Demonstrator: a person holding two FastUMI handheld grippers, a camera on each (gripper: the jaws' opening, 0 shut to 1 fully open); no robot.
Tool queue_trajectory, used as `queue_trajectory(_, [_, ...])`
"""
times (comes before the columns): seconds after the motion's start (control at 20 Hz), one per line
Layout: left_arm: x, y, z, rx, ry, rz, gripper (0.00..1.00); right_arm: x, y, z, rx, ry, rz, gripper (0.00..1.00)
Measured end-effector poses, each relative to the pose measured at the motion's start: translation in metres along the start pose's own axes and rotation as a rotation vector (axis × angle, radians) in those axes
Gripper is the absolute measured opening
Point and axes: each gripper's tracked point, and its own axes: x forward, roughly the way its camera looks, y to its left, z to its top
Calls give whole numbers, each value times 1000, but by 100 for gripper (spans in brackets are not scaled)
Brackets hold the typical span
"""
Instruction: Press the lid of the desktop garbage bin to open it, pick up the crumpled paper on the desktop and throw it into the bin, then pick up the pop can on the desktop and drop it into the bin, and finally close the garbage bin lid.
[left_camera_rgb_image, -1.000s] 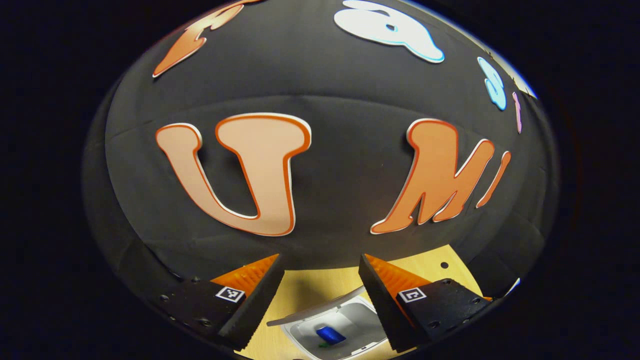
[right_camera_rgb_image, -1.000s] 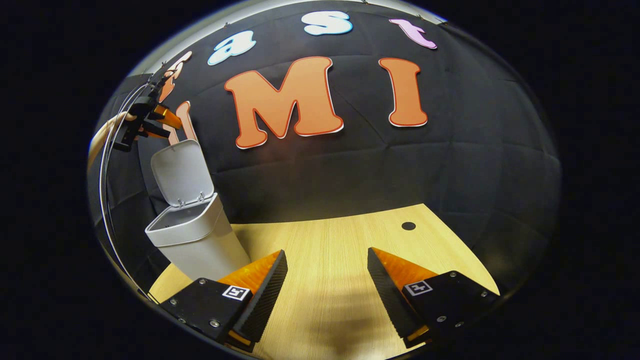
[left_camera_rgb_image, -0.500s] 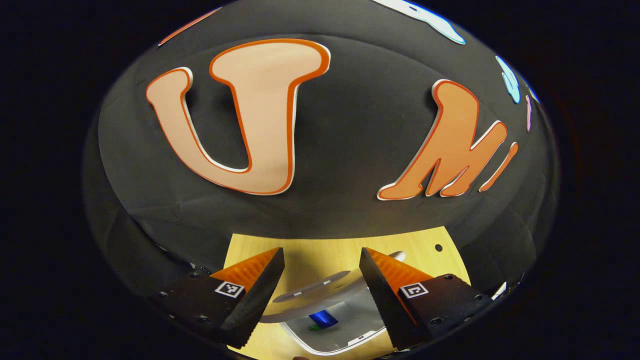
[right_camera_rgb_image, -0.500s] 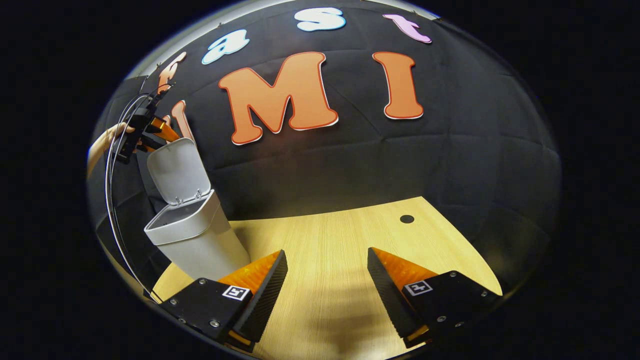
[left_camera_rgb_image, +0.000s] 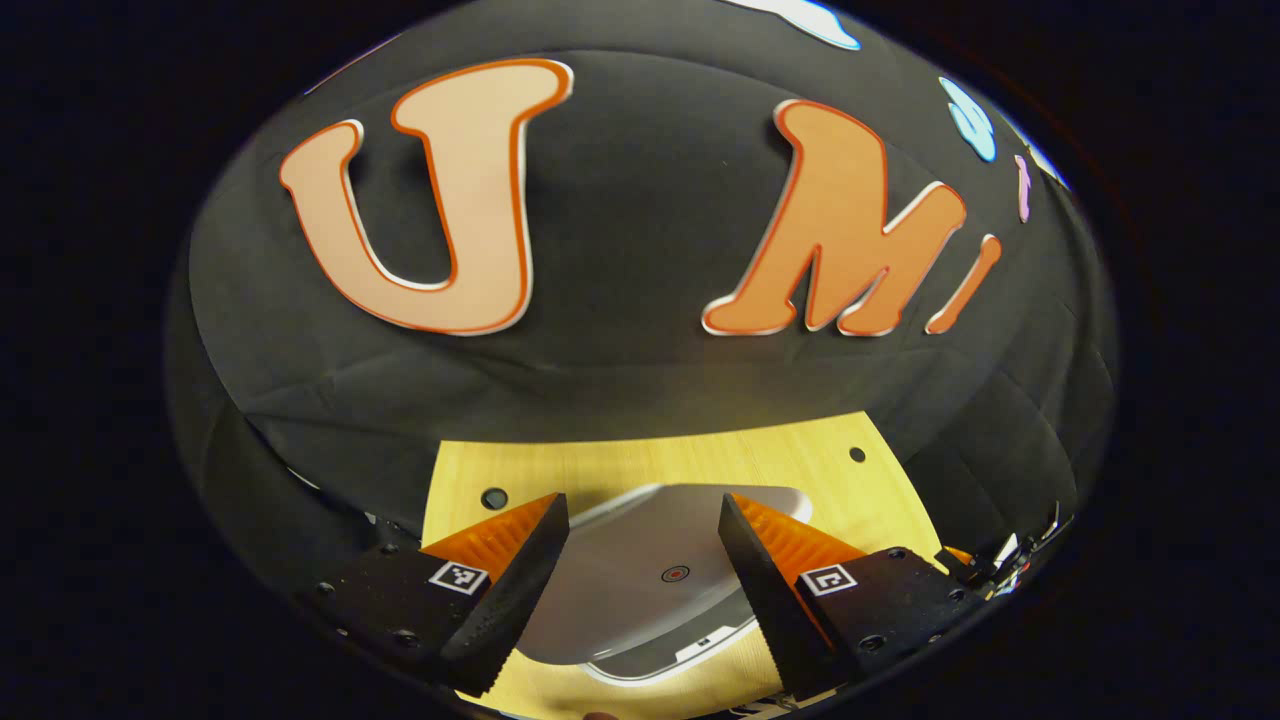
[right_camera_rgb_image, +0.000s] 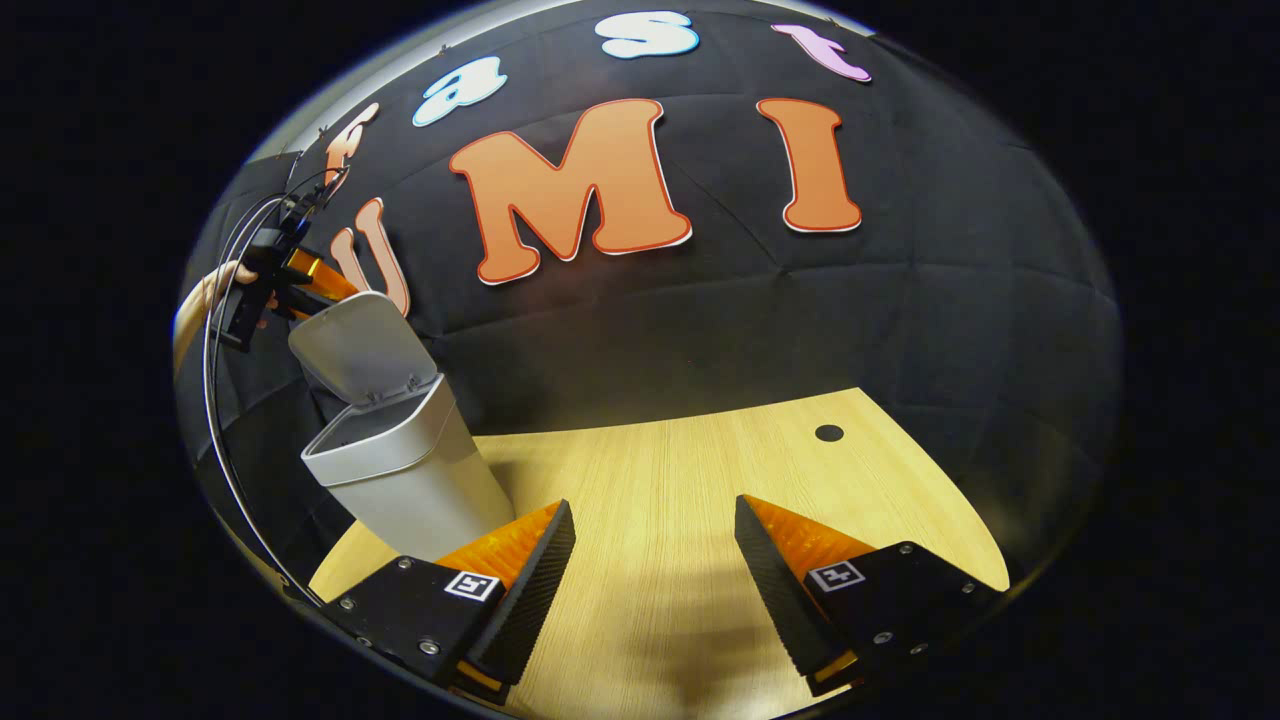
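Lid (left_camera_rgb_image: 640, 570) half-lowered on one bin (right_camera_rgb_image: 410, 470), two grippers' fingers apart

We look along our right gripper (right_camera_rgb_image: 650, 570), its fingers spread wide with bare wooden desktop (right_camera_rgb_image: 680, 480) between them. At far left stands the grey garbage bin (right_camera_rgb_image: 405, 480), its lid (right_camera_rgb_image: 360, 345) partly raised and tilted over the opening. Our left gripper (right_camera_rgb_image: 300, 275), held in a hand (right_camera_rgb_image: 215, 290), sits at the lid's upper edge; contact is unclear.
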Motion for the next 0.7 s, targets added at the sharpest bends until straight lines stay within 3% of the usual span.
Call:
queue_trajectory(0.45, [20, -23, -94, -36, 70, -20, 98, -10, 0, -9, -15, 30, 29, 96])
queue_trajectory(0.7, [33, -19, -148, 60, 169, 36, 98, -13, -4, -12, 2, 44, 46, 96])
